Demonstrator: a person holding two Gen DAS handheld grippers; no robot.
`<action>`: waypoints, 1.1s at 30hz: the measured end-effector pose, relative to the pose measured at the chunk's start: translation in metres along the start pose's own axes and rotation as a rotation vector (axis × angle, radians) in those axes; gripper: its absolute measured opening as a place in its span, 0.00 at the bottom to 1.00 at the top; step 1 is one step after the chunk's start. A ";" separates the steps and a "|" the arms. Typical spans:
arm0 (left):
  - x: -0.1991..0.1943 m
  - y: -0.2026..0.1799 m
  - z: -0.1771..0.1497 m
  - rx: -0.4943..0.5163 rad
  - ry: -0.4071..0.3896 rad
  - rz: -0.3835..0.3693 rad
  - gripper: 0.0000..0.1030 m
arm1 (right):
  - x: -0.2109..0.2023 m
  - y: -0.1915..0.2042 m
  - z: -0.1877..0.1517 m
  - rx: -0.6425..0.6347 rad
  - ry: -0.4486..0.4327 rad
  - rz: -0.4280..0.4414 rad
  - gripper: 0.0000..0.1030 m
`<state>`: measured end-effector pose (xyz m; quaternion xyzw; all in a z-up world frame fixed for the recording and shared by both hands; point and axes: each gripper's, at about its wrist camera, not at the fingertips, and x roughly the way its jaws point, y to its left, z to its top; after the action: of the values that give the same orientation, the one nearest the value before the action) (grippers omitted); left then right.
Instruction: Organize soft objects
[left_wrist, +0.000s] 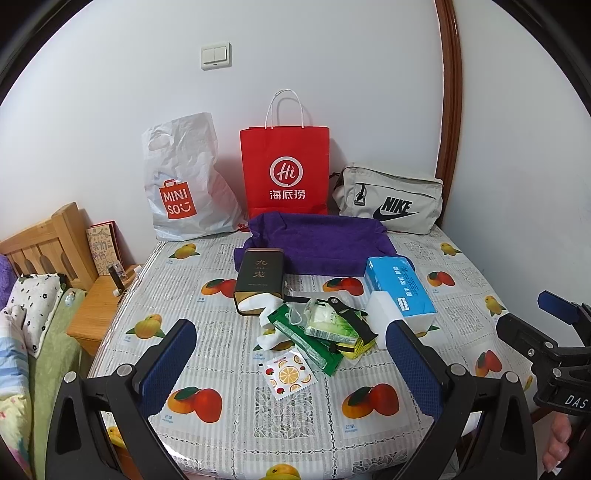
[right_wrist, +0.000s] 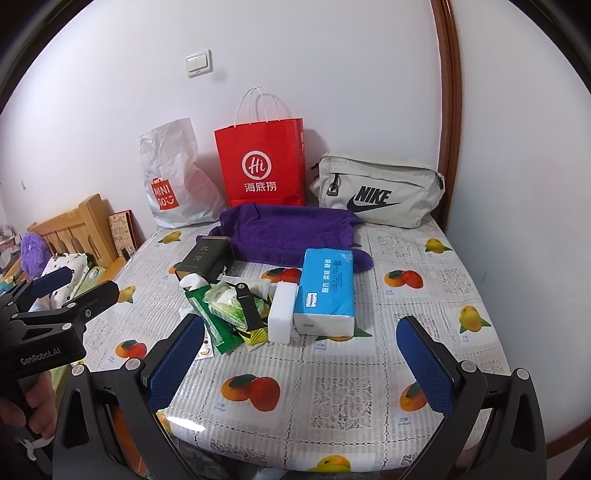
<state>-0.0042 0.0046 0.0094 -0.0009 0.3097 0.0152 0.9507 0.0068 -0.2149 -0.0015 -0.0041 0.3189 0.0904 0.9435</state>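
A purple towel (left_wrist: 317, 243) (right_wrist: 288, 232) lies at the back of the table. In front of it sit a blue tissue pack (left_wrist: 400, 288) (right_wrist: 325, 288), a white sponge block (left_wrist: 380, 317) (right_wrist: 282, 314), a dark tea tin (left_wrist: 260, 280) (right_wrist: 203, 260) and a heap of green wipe packets (left_wrist: 325, 325) (right_wrist: 229, 306). My left gripper (left_wrist: 291, 347) hangs open above the near table edge, short of the heap. My right gripper (right_wrist: 299, 345) is open too, nothing between its fingers, just short of the sponge and tissue pack.
Against the wall stand a white Miniso bag (left_wrist: 184, 184) (right_wrist: 170, 177), a red paper bag (left_wrist: 284, 170) (right_wrist: 262, 162) and a grey Nike pouch (left_wrist: 391, 201) (right_wrist: 376, 192). A wooden bed and nightstand (left_wrist: 99, 306) lie left of the table. A fruit-print sachet (left_wrist: 290, 373) lies near the front.
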 end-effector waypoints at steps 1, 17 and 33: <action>0.000 0.001 0.000 -0.003 0.000 -0.002 1.00 | 0.000 0.000 0.000 0.004 -0.004 0.008 1.00; 0.083 0.018 -0.037 -0.029 0.178 0.003 1.00 | 0.039 -0.004 -0.012 0.011 0.060 0.006 1.00; 0.180 0.015 -0.092 -0.002 0.310 0.003 1.00 | 0.114 -0.017 -0.039 0.046 0.239 -0.012 1.00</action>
<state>0.0866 0.0241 -0.1703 -0.0038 0.4526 0.0165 0.8915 0.0750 -0.2150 -0.1019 0.0047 0.4310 0.0762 0.8991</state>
